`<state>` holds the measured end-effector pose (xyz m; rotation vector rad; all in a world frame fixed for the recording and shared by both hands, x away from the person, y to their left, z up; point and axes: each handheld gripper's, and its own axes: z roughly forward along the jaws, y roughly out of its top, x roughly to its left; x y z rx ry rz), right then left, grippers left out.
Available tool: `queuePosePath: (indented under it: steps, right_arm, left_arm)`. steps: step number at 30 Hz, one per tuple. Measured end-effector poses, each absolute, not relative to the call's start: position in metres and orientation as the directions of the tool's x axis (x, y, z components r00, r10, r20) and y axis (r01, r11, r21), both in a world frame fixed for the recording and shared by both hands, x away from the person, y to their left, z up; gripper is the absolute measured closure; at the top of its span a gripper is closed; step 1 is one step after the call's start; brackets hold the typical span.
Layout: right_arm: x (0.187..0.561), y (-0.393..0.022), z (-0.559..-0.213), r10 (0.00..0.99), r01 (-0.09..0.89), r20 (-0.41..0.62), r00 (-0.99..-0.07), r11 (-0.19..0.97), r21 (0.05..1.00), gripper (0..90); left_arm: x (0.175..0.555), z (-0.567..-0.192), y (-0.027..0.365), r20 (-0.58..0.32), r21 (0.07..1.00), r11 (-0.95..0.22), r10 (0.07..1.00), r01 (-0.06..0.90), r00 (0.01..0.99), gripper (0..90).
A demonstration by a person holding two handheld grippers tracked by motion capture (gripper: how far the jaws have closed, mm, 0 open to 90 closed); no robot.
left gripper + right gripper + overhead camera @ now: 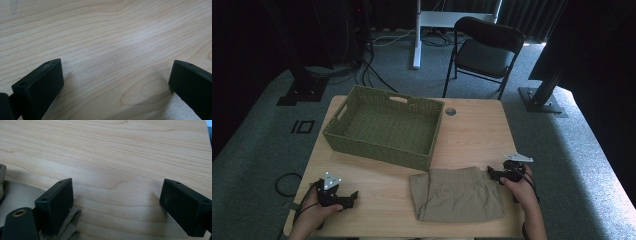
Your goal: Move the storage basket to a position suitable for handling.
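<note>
Seen from the high view, a light wooden table (472, 130) carries a green woven basket (384, 127) at its far left and a folded khaki garment (457, 194) near the front edge, right of centre. While the person's left hand (314, 212) rests at the front left corner with the left gripper (349, 199) lying on bare wood, well apart from the cloth, the right hand (522, 187) sits at the garment's right edge, and the right gripper (493, 172) just touches the cloth's upper right corner. A black folding chair (484, 50) stands on the grey carpet beyond the table.

From the left gripper view, the two black jaws are spread wide over plain wood grain — nothing between them.

From the right gripper view, the jaws also stand wide apart, with bare table (125, 157) between them; one jaw sits on the edge of the khaki garment (20, 192) — the cloth is bunched beside and under it, not clamped.
</note>
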<state>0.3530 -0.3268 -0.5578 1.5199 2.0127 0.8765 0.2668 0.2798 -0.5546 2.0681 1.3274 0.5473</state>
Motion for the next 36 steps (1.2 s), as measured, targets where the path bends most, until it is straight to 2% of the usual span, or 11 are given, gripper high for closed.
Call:
queuePosePath:
  steps: [12,18,26,36]
  right_arm:
    - [0.356,-0.326,-0.558,0.956,0.659,0.010,-0.293,0.194,0.726,11.4]
    - [0.362,-0.324,-0.556,0.958,0.661,0.037,-0.283,0.168,0.731,11.4]
    - [0.367,-0.316,-0.543,0.956,0.645,0.036,-0.292,0.169,0.745,11.4]
    - [0.372,-0.297,-0.520,0.952,0.597,0.045,-0.301,0.152,0.788,11.4]
  left_arm:
    - [0.266,-0.554,0.288,0.018,0.685,-0.389,0.855,0.617,0.519,0.6]
    - [0.270,-0.553,0.294,0.031,0.687,-0.395,0.855,0.611,0.518,0.6]
    - [0.282,-0.546,0.303,0.002,0.697,-0.362,0.864,0.618,0.504,0.6]
    - [0.299,-0.513,0.315,0.011,0.748,-0.319,0.883,0.582,0.470,0.6]
